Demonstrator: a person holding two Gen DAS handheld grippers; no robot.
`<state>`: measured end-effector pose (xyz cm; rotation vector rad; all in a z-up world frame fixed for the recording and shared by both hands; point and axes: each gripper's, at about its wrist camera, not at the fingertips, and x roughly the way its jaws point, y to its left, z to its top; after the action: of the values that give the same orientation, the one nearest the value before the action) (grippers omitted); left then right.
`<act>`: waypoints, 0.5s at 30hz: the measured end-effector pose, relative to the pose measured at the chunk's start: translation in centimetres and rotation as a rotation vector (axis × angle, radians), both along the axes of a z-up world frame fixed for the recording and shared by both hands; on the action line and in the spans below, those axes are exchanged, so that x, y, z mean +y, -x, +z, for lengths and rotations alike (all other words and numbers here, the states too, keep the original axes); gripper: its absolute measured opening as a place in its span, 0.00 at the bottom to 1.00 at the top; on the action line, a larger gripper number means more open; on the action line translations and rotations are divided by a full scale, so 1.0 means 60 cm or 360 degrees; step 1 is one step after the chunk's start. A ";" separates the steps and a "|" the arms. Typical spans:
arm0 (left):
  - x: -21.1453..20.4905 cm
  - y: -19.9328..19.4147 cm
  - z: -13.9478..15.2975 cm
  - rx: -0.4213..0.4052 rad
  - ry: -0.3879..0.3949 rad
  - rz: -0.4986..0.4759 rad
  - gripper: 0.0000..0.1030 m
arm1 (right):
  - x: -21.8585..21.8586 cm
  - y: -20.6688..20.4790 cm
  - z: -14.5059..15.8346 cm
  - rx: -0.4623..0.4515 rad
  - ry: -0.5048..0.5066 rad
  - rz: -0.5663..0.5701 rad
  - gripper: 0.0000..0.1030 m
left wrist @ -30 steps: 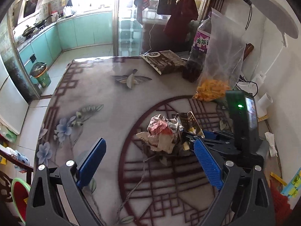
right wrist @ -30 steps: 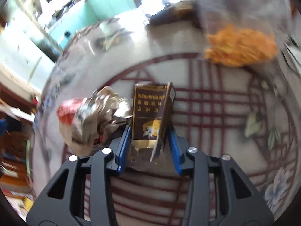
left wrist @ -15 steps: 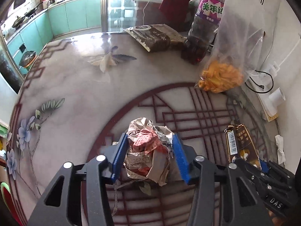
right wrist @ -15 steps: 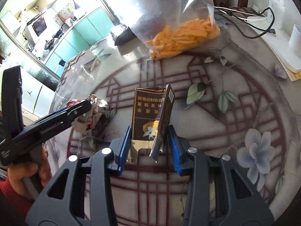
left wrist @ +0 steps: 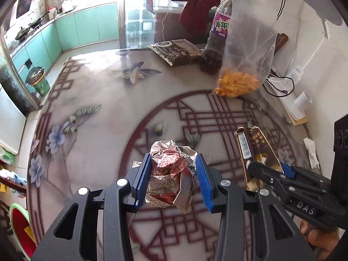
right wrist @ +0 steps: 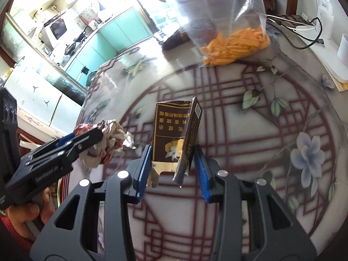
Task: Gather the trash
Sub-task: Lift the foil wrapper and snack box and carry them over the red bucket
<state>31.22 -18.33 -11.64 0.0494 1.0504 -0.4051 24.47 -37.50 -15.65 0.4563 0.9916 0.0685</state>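
With the left claw [left wrist: 173,181] just closed on the crumpled wrapper [left wrist: 170,173] and the right claw [right wrist: 173,170] clamped on the empty cigarette pack [right wrist: 176,130], both pickups look made, so next both need carrying off the table [left wrist: 97,100] to a bin.

My left gripper [left wrist: 174,180] hides the sides and underside of the crumpled wrapper wad [left wrist: 169,174]; print on it too creased to read. My right gripper [right wrist: 173,165] covers the lower end of the brown cigarette pack [right wrist: 174,130]; its small print unreadable. Right hand [left wrist: 319,239] cut off at the left wrist view's lower right. Bottle [left wrist: 217,32] near the table's [left wrist: 97,152] far edge: half behind the clear bag of orange strips [left wrist: 239,82], label partly hidden. Far kitchen washed out by glare in the right wrist view.
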 end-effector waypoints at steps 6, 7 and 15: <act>0.052 0.065 0.016 0.0022 0.0045 0.0066 0.37 | 0.041 0.034 0.015 0.0006 0.0014 0.0068 0.38; 0.062 0.076 0.018 0.0025 0.0061 0.0078 0.37 | 0.049 0.042 0.017 0.0010 0.0018 0.0079 0.38; 0.125 0.150 0.029 0.0026 0.0089 0.0160 0.38 | 0.097 0.095 0.035 0.0029 0.0066 0.0156 0.38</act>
<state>22.19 -10.82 -9.90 -0.0565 1.0523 -0.3443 18.75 -31.70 -13.55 0.3711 1.0310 0.1320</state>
